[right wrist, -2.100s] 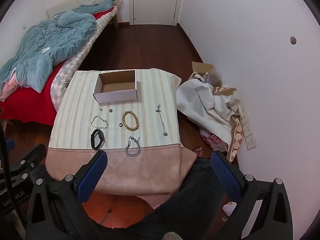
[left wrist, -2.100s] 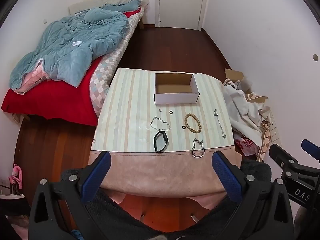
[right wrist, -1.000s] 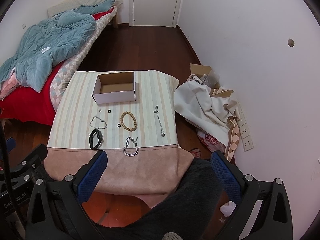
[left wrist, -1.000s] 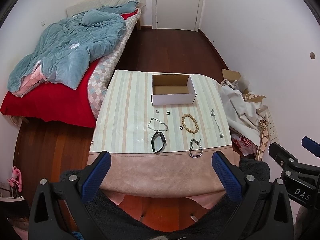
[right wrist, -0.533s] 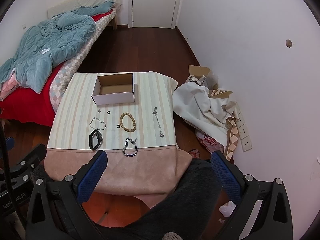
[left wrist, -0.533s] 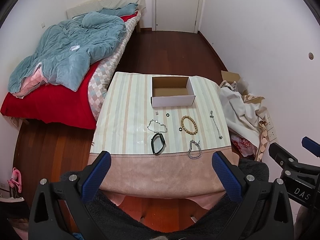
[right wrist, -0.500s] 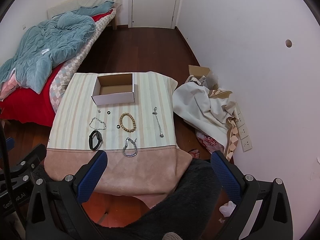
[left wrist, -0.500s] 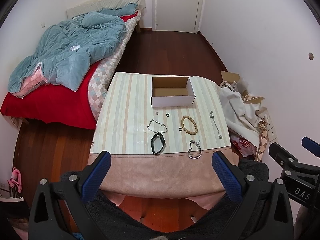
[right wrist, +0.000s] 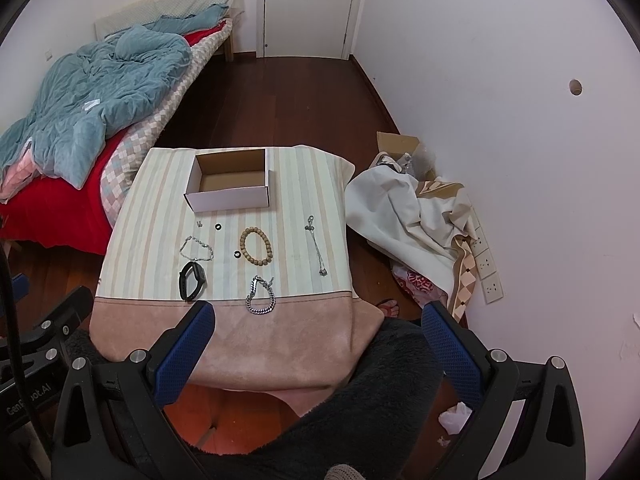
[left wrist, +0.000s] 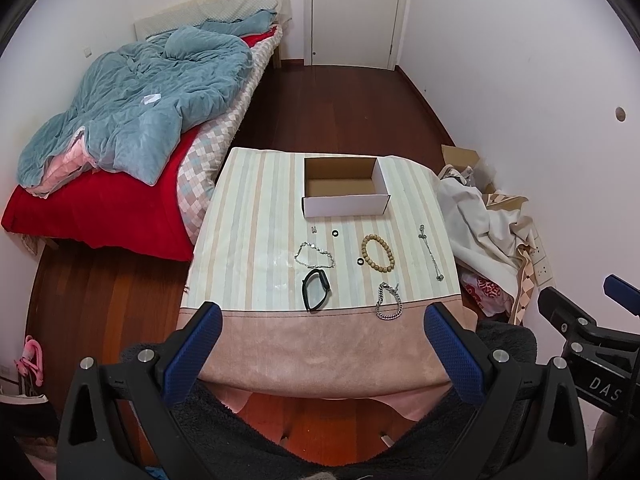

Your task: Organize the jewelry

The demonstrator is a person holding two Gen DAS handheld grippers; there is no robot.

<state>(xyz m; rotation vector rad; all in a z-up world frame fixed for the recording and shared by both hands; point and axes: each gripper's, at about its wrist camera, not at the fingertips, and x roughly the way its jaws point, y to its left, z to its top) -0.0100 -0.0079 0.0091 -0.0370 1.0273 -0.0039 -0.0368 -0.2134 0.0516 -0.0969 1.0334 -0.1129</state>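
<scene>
Cardboard box (left wrist: 345, 196): we see it open-topped, white outside, brown inside, at the far middle of the table (left wrist: 256, 216), which has a striped cloth with a pink near band.
Beads: we find the wooden bead bracelet (left wrist: 378, 252) near the centre, with 1 small black ring (left wrist: 360, 261) just left of it and another black ring (left wrist: 335, 233) nearer the box.
Chains: we count 3: a thin silver chain (left wrist: 314, 255) on the left, a heavy silver link bracelet (left wrist: 388, 302) at the pink band's edge, and a straight silver chain (left wrist: 430, 252) laid out on the right.
Band: we see a black wristband (left wrist: 315, 290) just below the thin chain.
Left gripper (left wrist: 320, 356): our blue pads are spread wide, holding nothing, hovering short of the table.
Right gripper (right wrist: 318, 354): likewise wide apart, with nothing held, above the near edge.
Room: we see a bed (left wrist: 132, 128) on the left.
</scene>
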